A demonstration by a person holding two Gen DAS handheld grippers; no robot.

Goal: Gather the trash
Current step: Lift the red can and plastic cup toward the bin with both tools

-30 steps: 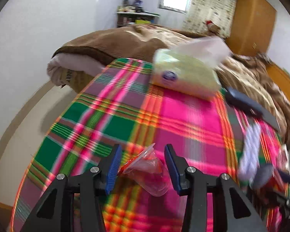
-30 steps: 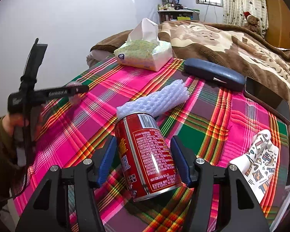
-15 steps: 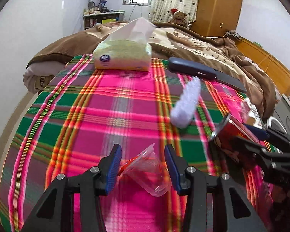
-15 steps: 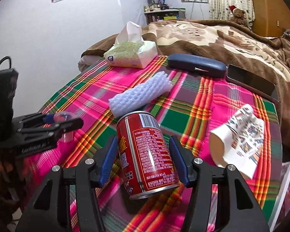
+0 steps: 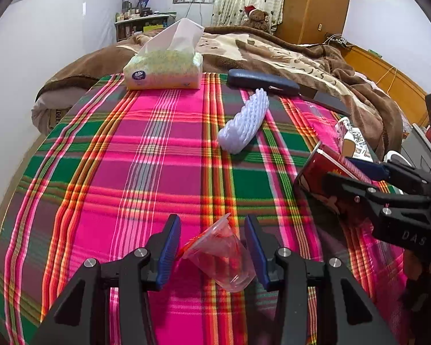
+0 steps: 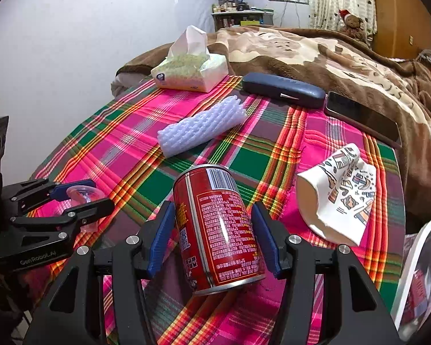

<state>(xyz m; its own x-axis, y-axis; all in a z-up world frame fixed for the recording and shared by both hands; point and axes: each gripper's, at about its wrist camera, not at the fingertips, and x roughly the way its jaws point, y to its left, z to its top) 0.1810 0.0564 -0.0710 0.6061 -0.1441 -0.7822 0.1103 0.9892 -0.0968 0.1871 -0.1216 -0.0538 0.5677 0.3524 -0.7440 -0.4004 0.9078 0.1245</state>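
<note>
Left wrist view: left gripper (image 5: 212, 251) pinching a clear plastic cup (image 5: 222, 257) with a red torn lid, held tilted above the plaid tablecloth (image 5: 146, 155). Thin, soft walls, so likely to buckle or squirt out sideways under a tighter squeeze; loose lid flap could catch on a bin edge. Off to the right, right gripper (image 5: 350, 169) clamped on a red can (image 5: 320, 169), near enough that swinging both arms toward one spot risks a knock. White foam net (image 5: 244, 123) and crumpled paper cup (image 5: 352, 138) lying on the cloth, not yet collected

Right wrist view: right gripper (image 6: 215, 231) closed on the red can (image 6: 218, 227), pads against both sides, can tipped and raised off the cloth. Smooth round metal, so could slide out downward if tilted further, and spill any dregs. Glasses case (image 6: 284, 89), phone (image 6: 362, 118) and tissue pack (image 6: 191, 70) lying close to the foam net (image 6: 201, 126) and paper cup (image 6: 339, 195): not trash by the look, easy to nudge or grab by mistake on later reaches
</note>
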